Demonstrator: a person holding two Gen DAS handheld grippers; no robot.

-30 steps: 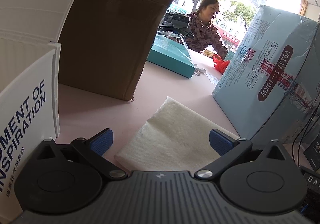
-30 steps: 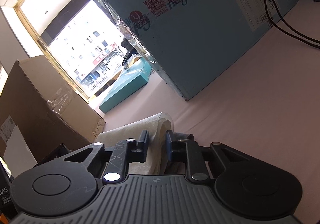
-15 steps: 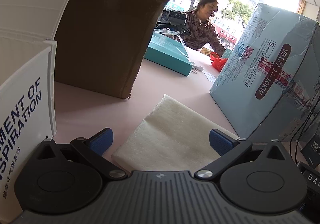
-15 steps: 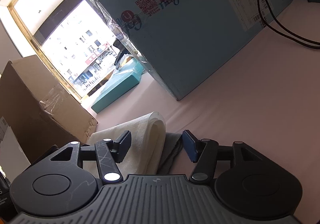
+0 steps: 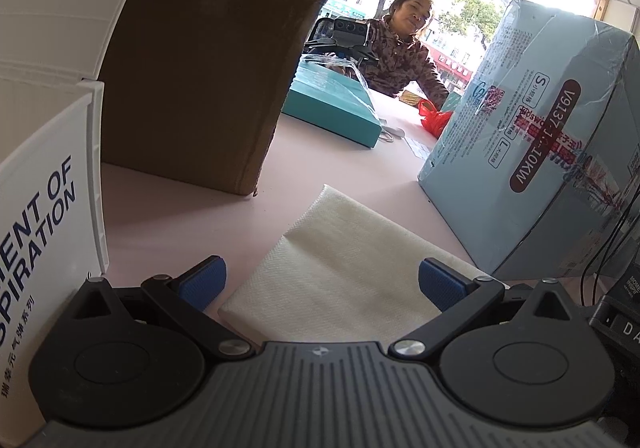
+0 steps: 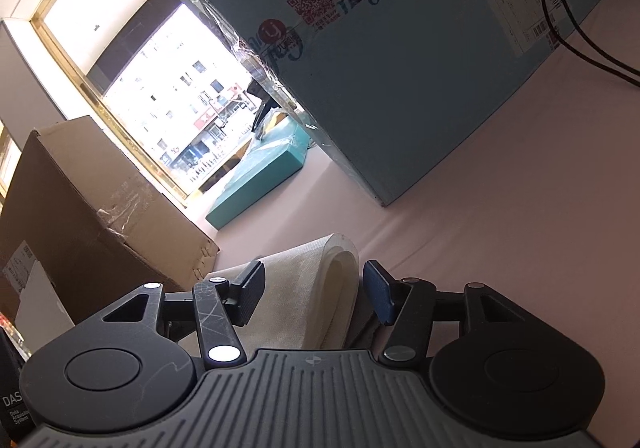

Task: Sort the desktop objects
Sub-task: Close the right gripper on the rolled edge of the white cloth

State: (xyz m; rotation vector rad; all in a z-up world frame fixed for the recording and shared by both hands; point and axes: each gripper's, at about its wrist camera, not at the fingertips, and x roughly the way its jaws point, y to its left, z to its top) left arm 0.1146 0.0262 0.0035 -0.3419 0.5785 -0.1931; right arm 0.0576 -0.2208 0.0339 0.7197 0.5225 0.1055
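Biggest thing in view is the pale pink tabletop, and most of it is crowded by boxes. A large light-blue carton wrapped in clear tape is parked on the right in the left wrist view, printed with a dark red label and QR codes; its long side fills the top of the right wrist view, with black cables draped across it down to the table. On the left a tall brown cardboard box is stood, blocking most of the view that way, and a white box with blue lettering is pressed in even closer at the left edge. Further back a flat teal box is laid on the table, with a red plastic bag just past it. A person in a patterned jacket is seated behind that, window at the back.

The cream folded cloth is laid flat on the table between the brown box and the blue carton, right ahead of the left gripper, whose blue pads are spread wide with nothing pinched. In the right wrist view the cloth's curled folded edge is seen between the fingers of the right gripper, which is also spread, pads clear of the fabric on both sides. A bit of grey fabric is glimpsed under that edge.
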